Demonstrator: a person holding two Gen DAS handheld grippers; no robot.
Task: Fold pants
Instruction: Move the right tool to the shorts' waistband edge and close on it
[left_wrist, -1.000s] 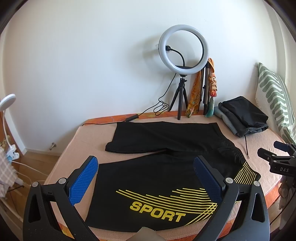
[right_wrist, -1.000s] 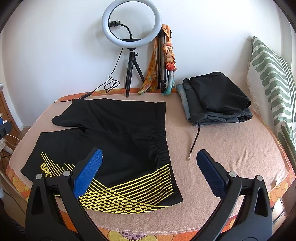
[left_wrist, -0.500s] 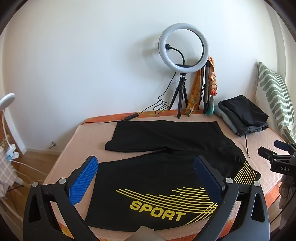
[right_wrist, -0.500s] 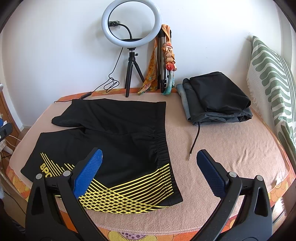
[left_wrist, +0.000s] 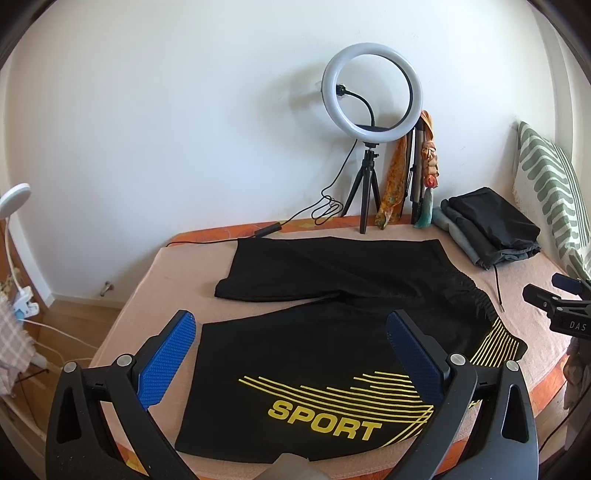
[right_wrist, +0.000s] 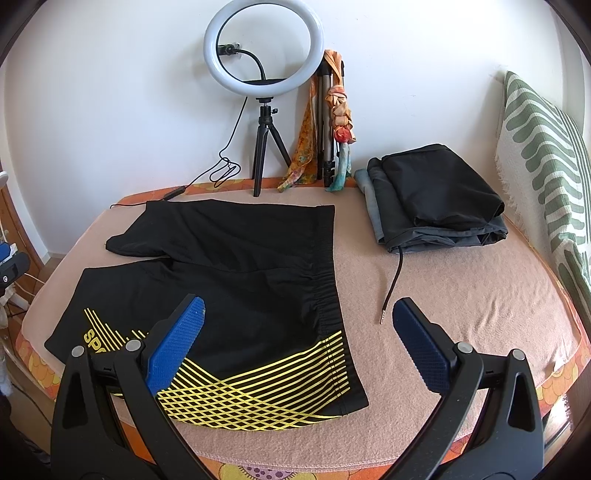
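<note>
Black shorts (left_wrist: 332, 295) (right_wrist: 243, 266) with yellow stripes and the word SPORT lie spread flat on a peach blanket, both legs pointing left and the waistband to the right. My left gripper (left_wrist: 291, 332) hovers open above the near leg by the SPORT print, holding nothing. My right gripper (right_wrist: 297, 315) hovers open over the waistband's near corner with the yellow crosshatch, also holding nothing. The right gripper's tips (left_wrist: 554, 302) show at the right edge of the left wrist view.
A stack of folded dark clothes (right_wrist: 436, 195) with a loose drawstring (right_wrist: 391, 288) lies at the back right. A ring light on a tripod (right_wrist: 264, 74) and scarves stand against the wall. A striped pillow (right_wrist: 546, 158) borders the right side. Bare blanket (right_wrist: 461, 295) lies right of the shorts.
</note>
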